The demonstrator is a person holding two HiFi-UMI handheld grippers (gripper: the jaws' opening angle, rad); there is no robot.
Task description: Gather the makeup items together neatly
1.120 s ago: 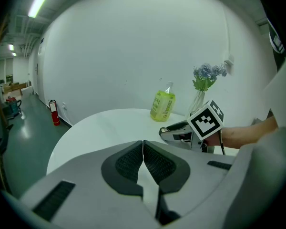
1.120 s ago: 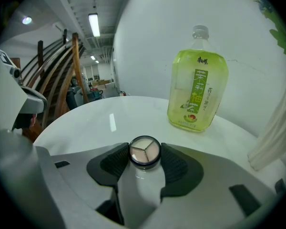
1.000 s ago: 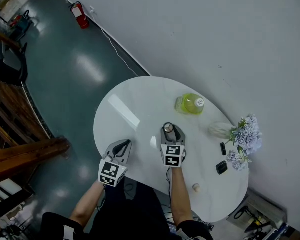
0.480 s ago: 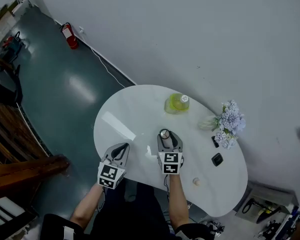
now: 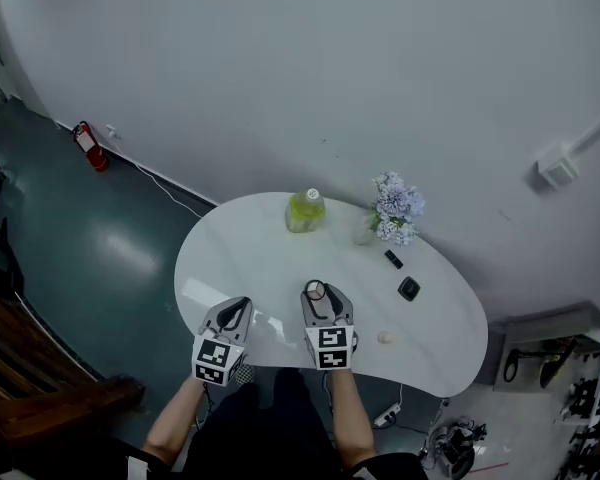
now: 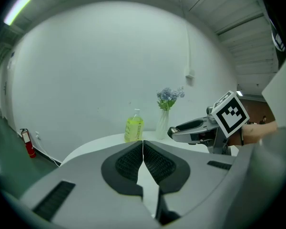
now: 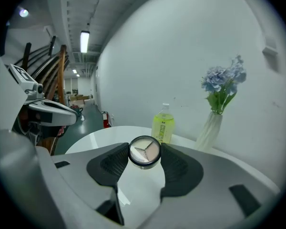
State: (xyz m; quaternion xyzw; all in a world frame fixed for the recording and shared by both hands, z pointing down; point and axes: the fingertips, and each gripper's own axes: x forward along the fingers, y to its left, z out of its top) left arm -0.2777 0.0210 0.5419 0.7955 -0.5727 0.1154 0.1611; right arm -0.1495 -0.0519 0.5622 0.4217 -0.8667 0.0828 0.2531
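My right gripper point(image 5: 317, 292) is shut on a round black-rimmed powder compact point(image 7: 144, 152), held above the near part of the white table point(image 5: 260, 258). In the head view the compact point(image 5: 315, 290) shows at the jaw tips. My left gripper point(image 5: 236, 308) hovers over the table's near left edge, shut, with its pads point(image 6: 133, 160) touching and nothing between them. Further right on the table lie a small black stick point(image 5: 392, 259), a black square case point(image 5: 408, 289) and a small cream round item point(image 5: 385, 337).
A yellow-green bottle point(image 5: 305, 211) and a clear vase of blue flowers point(image 5: 393, 208) stand at the table's far side by the wall. A red fire extinguisher point(image 5: 88, 146) is on the floor to the left. The left gripper point(image 7: 57, 112) shows at the left of the right gripper view.
Both grippers have lifted and drawn back toward the table's near edge, the right one still holding the compact. The head view has swung up, so more wall shows.
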